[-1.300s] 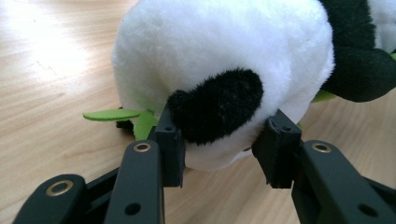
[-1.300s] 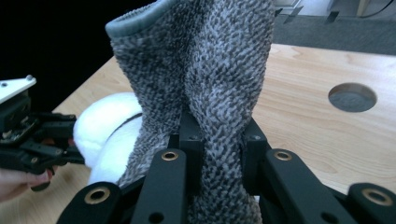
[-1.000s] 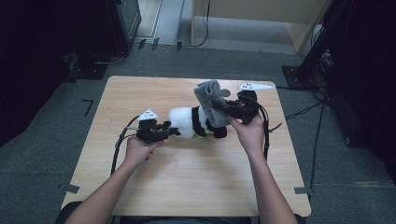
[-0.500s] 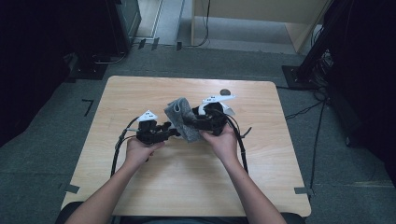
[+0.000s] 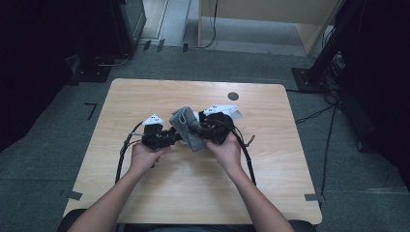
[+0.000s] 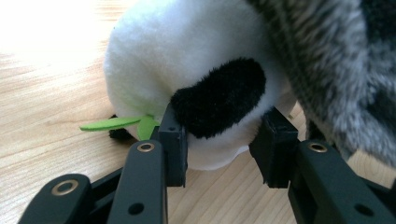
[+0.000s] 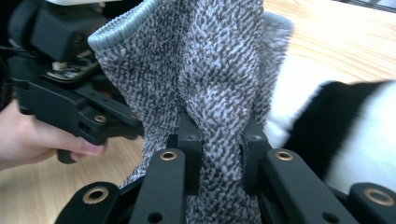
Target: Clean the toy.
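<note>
We see our left tongs (image 6: 219, 140) clamped on the panda toy (image 6: 196, 70), which lies on the counter (image 5: 270, 159). Our right tongs (image 7: 219, 154) pinch the grey knit sleeve (image 7: 210, 70) draped against it; what may be a label stays unreadable.

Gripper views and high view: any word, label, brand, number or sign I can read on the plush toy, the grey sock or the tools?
None: no readable text stands in any view.
Panda plush: plain white and black fur with green felt leaves, no tag in sight.
Grey knit sock: plain speckled knit, no print.
Left tool and right tool: black jaws with bare brass rivets, no marking.
Table: plain wood with one dark round spot, no lettering.
</note>
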`<state>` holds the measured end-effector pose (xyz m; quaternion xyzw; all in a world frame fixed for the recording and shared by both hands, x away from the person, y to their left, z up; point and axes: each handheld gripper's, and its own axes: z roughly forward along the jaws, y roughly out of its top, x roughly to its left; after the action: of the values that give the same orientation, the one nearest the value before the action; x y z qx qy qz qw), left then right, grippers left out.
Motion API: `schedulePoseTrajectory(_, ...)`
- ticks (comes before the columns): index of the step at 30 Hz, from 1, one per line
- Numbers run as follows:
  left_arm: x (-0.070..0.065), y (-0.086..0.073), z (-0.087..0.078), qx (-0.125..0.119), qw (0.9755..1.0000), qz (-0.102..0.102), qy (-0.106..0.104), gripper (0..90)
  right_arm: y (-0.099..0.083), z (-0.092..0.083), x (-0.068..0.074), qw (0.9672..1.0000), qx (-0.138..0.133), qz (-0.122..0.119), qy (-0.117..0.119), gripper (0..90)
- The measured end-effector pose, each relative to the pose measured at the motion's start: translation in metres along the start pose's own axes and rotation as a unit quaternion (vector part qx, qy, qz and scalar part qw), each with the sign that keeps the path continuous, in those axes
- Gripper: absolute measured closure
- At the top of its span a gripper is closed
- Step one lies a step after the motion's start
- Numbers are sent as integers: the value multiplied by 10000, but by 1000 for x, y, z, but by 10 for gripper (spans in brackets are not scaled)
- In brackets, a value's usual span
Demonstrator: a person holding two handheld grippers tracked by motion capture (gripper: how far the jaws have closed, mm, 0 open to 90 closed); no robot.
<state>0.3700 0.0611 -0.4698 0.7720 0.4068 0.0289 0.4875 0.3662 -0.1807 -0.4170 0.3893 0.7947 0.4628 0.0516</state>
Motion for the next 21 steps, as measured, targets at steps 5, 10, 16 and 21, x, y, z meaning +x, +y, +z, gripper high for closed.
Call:
schedulePoseTrajectory(5,0,2,0,52,10000,12,-22,624,-3,-16,-19,9998,1,209,-74,773)
schedulePoseTrajectory(10,1,4,1,61,10000,7,-58,634,-4,-32,-30,9995,-56,292,-114,775)
schedulePoseTrajectory(16,3,5,1,64,9999,-36,-82,640,-4,-50,-41,9988,-160,415,-208,776)
schedulePoseTrajectory(21,5,6,0,67,9999,-77,-106,642,-5,-67,-53,9975,-278,547,-340,775)
